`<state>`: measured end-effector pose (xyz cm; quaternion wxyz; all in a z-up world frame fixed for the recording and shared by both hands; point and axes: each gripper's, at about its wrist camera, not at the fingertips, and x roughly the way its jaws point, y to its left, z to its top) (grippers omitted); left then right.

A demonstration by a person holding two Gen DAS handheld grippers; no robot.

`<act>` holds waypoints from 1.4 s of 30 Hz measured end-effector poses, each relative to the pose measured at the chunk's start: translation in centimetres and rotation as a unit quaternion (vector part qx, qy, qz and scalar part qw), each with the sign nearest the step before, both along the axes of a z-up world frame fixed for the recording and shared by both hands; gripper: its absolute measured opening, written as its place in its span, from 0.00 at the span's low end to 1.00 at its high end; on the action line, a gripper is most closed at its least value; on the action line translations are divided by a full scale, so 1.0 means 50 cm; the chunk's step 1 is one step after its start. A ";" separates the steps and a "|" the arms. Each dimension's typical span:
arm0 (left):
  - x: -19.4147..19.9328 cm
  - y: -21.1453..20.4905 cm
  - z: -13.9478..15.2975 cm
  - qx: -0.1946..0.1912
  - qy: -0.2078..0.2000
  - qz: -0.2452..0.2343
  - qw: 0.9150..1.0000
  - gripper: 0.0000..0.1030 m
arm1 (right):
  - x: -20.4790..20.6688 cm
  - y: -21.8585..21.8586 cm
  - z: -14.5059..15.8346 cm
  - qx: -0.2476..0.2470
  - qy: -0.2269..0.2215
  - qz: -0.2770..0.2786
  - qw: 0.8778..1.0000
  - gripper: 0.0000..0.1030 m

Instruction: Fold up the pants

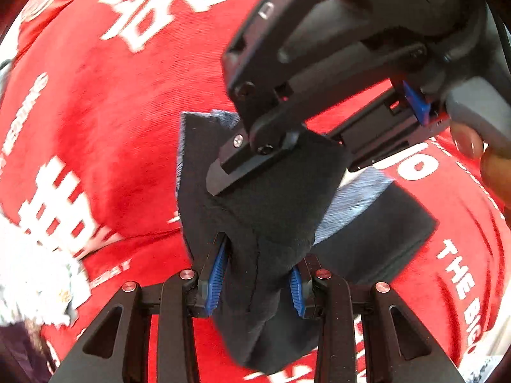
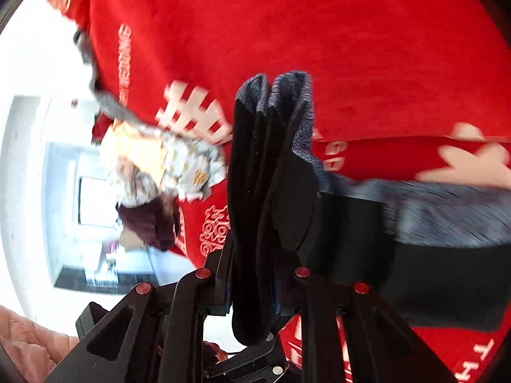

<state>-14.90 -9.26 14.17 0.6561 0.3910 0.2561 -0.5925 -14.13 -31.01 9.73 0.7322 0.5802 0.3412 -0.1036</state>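
The dark, grey-trimmed fabric pants (image 1: pixel 255 223) are clamped between the blue pads of the left gripper (image 1: pixel 260 282), bunched just ahead of it. The right gripper (image 2: pixel 252 300), alongside, is closed on another gathered fold (image 2: pixel 268 172). From both grips the pants trail to the right over the red printed cloth (image 1: pixel 111 127), so the long axis is judged to lie that way.

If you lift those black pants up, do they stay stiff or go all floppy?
Probably floppy: the black pants sag and bunch between the left gripper and right gripper. Likely light too, since small pinches hold them above the red cloth.
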 end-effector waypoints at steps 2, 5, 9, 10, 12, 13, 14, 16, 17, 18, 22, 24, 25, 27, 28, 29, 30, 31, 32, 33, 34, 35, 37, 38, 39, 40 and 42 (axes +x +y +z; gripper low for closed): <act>-0.053 -0.020 -0.017 0.011 0.003 -0.020 1.000 0.34 | -0.071 -0.012 -0.016 0.006 0.005 -0.026 1.000 0.20; -0.120 -0.043 -0.041 0.023 0.000 -0.044 0.999 0.34 | -0.160 -0.036 -0.029 0.013 0.017 -0.054 0.998 0.20; -0.193 -0.071 -0.073 0.037 -0.001 -0.073 0.997 0.34 | -0.246 -0.049 -0.067 0.023 0.025 -0.088 0.996 0.20; -0.208 -0.077 -0.080 0.041 0.000 -0.079 0.996 0.34 | -0.267 -0.052 -0.077 0.027 0.025 -0.096 0.995 0.19; -0.241 -0.088 -0.099 0.051 0.000 -0.091 0.995 0.34 | -0.310 -0.058 -0.097 0.031 0.028 -0.111 0.993 0.20; -0.259 -0.094 -0.114 0.060 -0.003 -0.097 0.993 0.34 | -0.329 -0.060 -0.107 0.033 0.030 -0.116 0.992 0.20; -0.269 -0.098 -0.127 0.068 -0.005 -0.099 0.993 0.34 | -0.351 -0.064 -0.123 0.036 0.034 -0.121 0.991 0.20; -0.285 -0.104 -0.151 0.083 -0.007 -0.100 0.991 0.34 | -0.375 -0.062 -0.150 0.042 0.046 -0.125 0.990 0.20; -0.296 -0.108 -0.168 0.093 -0.012 -0.100 0.991 0.34 | -0.386 -0.063 -0.168 0.044 0.053 -0.125 0.990 0.20; -0.301 -0.109 -0.178 0.099 -0.017 -0.100 0.990 0.34 | -0.393 -0.062 -0.182 0.045 0.057 -0.124 0.990 0.20; -0.307 -0.111 -0.203 0.111 -0.031 -0.108 0.987 0.37 | -0.407 -0.055 -0.241 0.057 0.060 -0.137 0.987 0.21; -0.306 -0.110 -0.201 0.113 -0.035 -0.115 0.986 0.43 | -0.419 -0.051 -0.257 0.059 0.065 -0.147 0.985 0.23; -0.298 -0.108 -0.198 0.113 -0.029 -0.120 0.986 0.44 | -0.426 -0.049 -0.261 0.061 0.063 -0.152 0.984 0.24; -0.277 -0.102 -0.182 0.118 -0.012 -0.130 0.984 0.52 | -0.437 -0.046 -0.259 0.062 0.063 -0.162 0.983 0.26; -0.270 -0.096 -0.174 0.118 -0.007 -0.132 0.984 0.56 | -0.444 -0.046 -0.256 0.059 0.066 -0.162 0.983 0.27; -0.261 -0.082 -0.165 0.116 0.001 -0.134 0.984 0.56 | -0.444 -0.045 -0.249 0.054 0.073 -0.160 0.983 0.27; -0.249 -0.072 -0.154 0.115 0.009 -0.135 0.984 0.56 | -0.443 -0.043 -0.242 0.048 0.083 -0.156 0.983 0.27; -0.233 -0.063 -0.139 0.113 0.016 -0.133 0.985 0.56 | -0.442 -0.043 -0.237 0.046 0.091 -0.153 0.983 0.26; -0.229 -0.051 -0.134 0.111 0.019 -0.128 0.985 0.56 | -0.441 -0.041 -0.231 0.042 0.101 -0.151 0.983 0.26; -0.213 -0.040 -0.126 0.109 0.025 -0.118 0.987 0.56 | -0.440 -0.038 -0.225 0.037 0.114 -0.147 0.982 0.26; -0.202 -0.031 -0.121 0.110 0.031 -0.107 0.988 0.56 | -0.436 -0.035 -0.221 0.032 0.125 -0.144 0.981 0.27; -0.178 -0.028 -0.114 0.111 0.039 -0.089 0.989 0.56 | -0.436 -0.030 -0.218 0.025 0.140 -0.141 0.980 0.27; -0.128 -0.026 -0.108 0.114 0.050 -0.048 0.991 0.56 | -0.449 -0.018 -0.214 0.012 0.172 -0.136 0.976 0.28; -0.098 -0.029 -0.109 0.118 0.054 -0.024 0.991 0.56 | -0.451 -0.013 -0.213 0.010 0.178 -0.137 0.974 0.29; -0.070 -0.023 -0.110 0.121 0.059 0.001 0.991 0.56 | -0.456 -0.006 -0.211 0.009 0.184 -0.140 0.973 0.29; -0.038 -0.024 -0.118 0.126 0.064 0.023 0.990 0.56 | -0.459 0.001 -0.208 0.008 0.190 -0.143 0.971 0.29; 0.027 -0.024 -0.139 0.143 0.071 0.073 0.984 0.56 | -0.461 0.012 -0.199 0.002 0.207 -0.148 0.967 0.29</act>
